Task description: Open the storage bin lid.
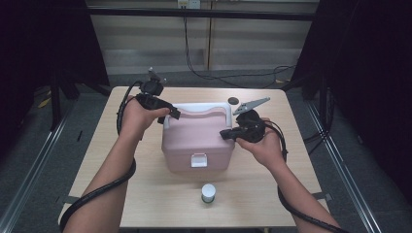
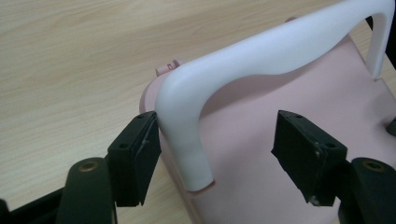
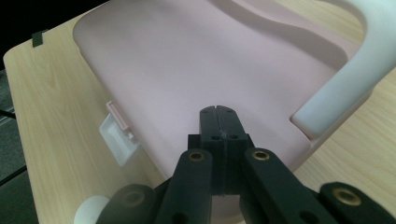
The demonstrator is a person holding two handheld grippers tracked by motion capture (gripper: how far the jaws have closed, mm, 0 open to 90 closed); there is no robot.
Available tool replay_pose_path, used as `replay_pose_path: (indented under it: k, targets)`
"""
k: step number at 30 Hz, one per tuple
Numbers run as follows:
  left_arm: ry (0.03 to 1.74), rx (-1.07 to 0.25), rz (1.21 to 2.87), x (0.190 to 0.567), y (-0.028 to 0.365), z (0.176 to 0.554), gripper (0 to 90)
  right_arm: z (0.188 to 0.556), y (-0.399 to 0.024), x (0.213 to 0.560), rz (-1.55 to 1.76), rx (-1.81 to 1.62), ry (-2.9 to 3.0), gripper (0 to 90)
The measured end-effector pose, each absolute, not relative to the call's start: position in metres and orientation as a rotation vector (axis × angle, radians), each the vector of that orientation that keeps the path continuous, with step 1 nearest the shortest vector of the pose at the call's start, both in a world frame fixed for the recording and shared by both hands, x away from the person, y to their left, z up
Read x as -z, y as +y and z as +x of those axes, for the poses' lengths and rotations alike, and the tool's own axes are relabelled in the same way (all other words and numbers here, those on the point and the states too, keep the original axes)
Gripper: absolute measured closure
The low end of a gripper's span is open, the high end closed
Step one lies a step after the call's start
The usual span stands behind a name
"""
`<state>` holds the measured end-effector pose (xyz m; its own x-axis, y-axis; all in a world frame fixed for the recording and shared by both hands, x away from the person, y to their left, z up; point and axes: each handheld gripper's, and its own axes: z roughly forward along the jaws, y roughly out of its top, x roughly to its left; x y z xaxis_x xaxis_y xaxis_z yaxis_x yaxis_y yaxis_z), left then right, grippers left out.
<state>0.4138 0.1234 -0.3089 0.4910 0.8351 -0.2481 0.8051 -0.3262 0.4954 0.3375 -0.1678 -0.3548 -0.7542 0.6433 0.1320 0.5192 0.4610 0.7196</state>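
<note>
In the high view, a pink storage box point(image 1: 197, 141) with a white carrying handle point(image 1: 199, 107) is seen near the middle of a light wooden table point(image 1: 121, 194). The left gripper point(image 1: 171, 115) is held at the box's ten o'clock corner, at the handle's left end. The right gripper point(image 1: 227, 134) is laid on the lid's three o'clock edge. A white latch point(image 1: 198, 159) sits at six o'clock on the front wall, and a small white-capped bottle point(image 1: 208, 192) stands apart from the box, nearer the person. A small dark disc point(image 1: 233, 101) lies behind the box at one o'clock.

In the left gripper view, the jaws are spread wide around the handle's point(image 2: 187, 140) upright leg. The left-hand pad point(image 2: 140, 154) is touching or nearly touching that leg, while the other pad stands well clear over the pink lid point(image 2: 243, 154), so nothing is clamped. This closeness cannot be read from above.

In the right gripper view, the jaws are pressed fully together with nothing between them, their tips point(image 3: 219, 116) resting on or just over the lid point(image 3: 187, 70); which of the two cannot be told. The latch point(image 3: 119, 135) is seen at nine o'clock and the handle's other leg point(image 3: 345, 93) at three o'clock.

The box appears to be rigid moulded plastic, smooth and probably slippery, and light unless filled. The handle is judged the surest place to take hold; the closed right jaws look suited to steadying the lid.
</note>
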Motion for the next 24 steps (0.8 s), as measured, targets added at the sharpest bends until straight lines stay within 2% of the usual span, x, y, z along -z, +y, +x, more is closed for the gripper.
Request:
replay_pose_path:
  k: [9,24]
  targets:
    - [1.302,-0.067,2.201,0.299,0.127,0.406,35.3,0.339,-0.167,0.354,1.046,-1.168,2.549,90.0]
    - [1.258,-0.078,2.215,0.302,0.128,0.405,35.4,0.339,-0.167,0.354,1.047,-1.17,2.549,90.0]
